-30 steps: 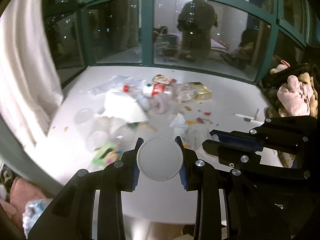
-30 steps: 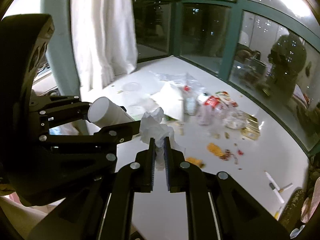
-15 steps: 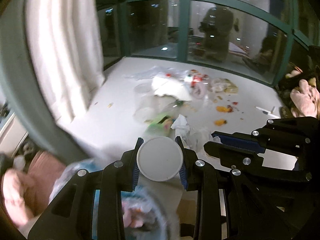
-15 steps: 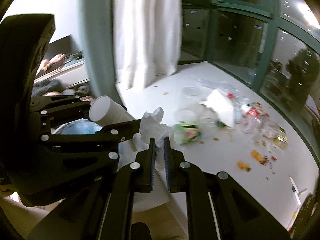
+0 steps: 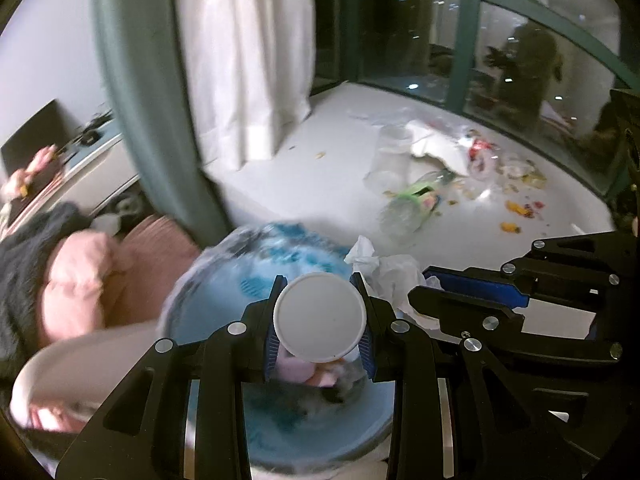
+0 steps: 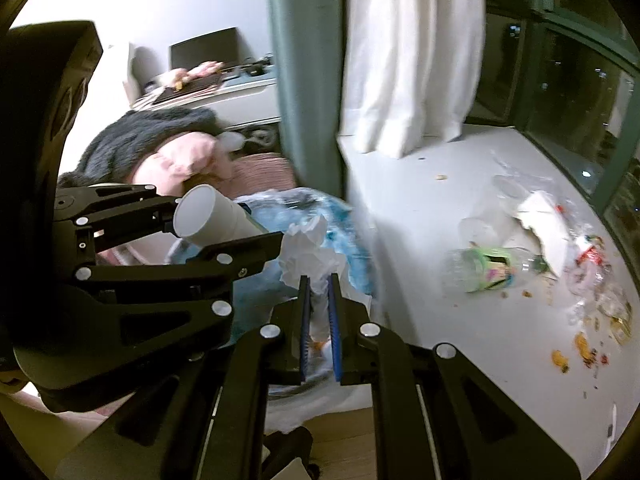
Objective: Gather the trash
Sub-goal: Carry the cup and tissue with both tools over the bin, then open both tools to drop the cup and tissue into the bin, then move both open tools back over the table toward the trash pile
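My left gripper (image 5: 319, 284) is shut on a white paper cup (image 5: 320, 317), seen bottom-on; it also shows from the side in the right wrist view (image 6: 214, 222). My right gripper (image 6: 319, 280) is shut on a crumpled white tissue (image 6: 310, 254), also in the left wrist view (image 5: 386, 270). Both hang over a blue bin lined with a clear bag (image 5: 224, 276), beside the white ledge; the bin also shows in the right wrist view (image 6: 344, 240). More trash lies on the ledge: a green-labelled clear bottle (image 6: 486, 270), clear cups (image 5: 390, 152), white paper (image 6: 546, 226), wrappers and crumbs.
A green window post (image 5: 156, 112) and white curtain (image 5: 244, 56) stand at the ledge's left end. Pink and grey soft things (image 5: 80, 276) lie left of the bin. Dark windows (image 5: 520, 52) run along the far side of the ledge (image 5: 320, 184).
Both grippers have swung left, away from the trash on the ledge, to above the blue bin. The cup and tissue stay held.
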`<state>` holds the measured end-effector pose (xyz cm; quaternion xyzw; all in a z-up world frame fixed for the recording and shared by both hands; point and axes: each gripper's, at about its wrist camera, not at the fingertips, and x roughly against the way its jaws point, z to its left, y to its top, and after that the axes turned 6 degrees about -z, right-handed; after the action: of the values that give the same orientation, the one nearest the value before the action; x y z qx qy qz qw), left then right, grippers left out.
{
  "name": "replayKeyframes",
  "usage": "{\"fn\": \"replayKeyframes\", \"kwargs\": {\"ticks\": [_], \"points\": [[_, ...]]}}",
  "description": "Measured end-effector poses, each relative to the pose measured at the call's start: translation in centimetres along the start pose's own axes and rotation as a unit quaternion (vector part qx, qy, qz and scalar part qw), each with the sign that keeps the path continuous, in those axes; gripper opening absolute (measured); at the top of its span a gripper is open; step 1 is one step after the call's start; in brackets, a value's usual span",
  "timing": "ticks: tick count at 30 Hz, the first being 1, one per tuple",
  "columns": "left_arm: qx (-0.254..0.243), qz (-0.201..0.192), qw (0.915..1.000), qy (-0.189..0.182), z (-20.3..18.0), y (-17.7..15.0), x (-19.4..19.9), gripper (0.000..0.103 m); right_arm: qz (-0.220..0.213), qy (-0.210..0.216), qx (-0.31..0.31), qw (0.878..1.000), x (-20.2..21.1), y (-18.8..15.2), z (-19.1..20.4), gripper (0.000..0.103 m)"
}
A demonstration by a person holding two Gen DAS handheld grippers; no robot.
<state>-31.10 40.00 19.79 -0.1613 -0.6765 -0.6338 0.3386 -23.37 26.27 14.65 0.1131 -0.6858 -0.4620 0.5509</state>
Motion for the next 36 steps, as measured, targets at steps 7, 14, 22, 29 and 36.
{"fn": "replayKeyframes", "kwargs": {"ticks": [7,14,22,29,36], "points": [[0.035,0.01,0.9992,0.019,1.8,-0.9,0.1,0.03,0.007,0.028,0.026,0.999,-0.3,0.0,1.8,0.01],[0.008,0.014,0.9998,-0.008,3.2,-0.3,-1.7,0.03,0.016,0.006,0.0,1.0,-2.5,1.0,2.1,0.01],[-0.035,0.03,0.9965,-0.069,7.0,-0.3,-4.2,0.041,0.043,-0.056,-0.066,0.995,-5.8,1.4,3.7,0.012],[-0.033,0.047,0.9954,-0.077,9.8,-0.3,-5.7,0.067,0.05,-0.118,-0.14,0.982,-6.8,1.2,3.2,0.041],[-0.008,0.06,0.9954,-0.074,11.5,-0.4,-5.9,0.08,0.038,-0.145,-0.156,0.976,-6.4,1.4,3.0,0.061]]}}
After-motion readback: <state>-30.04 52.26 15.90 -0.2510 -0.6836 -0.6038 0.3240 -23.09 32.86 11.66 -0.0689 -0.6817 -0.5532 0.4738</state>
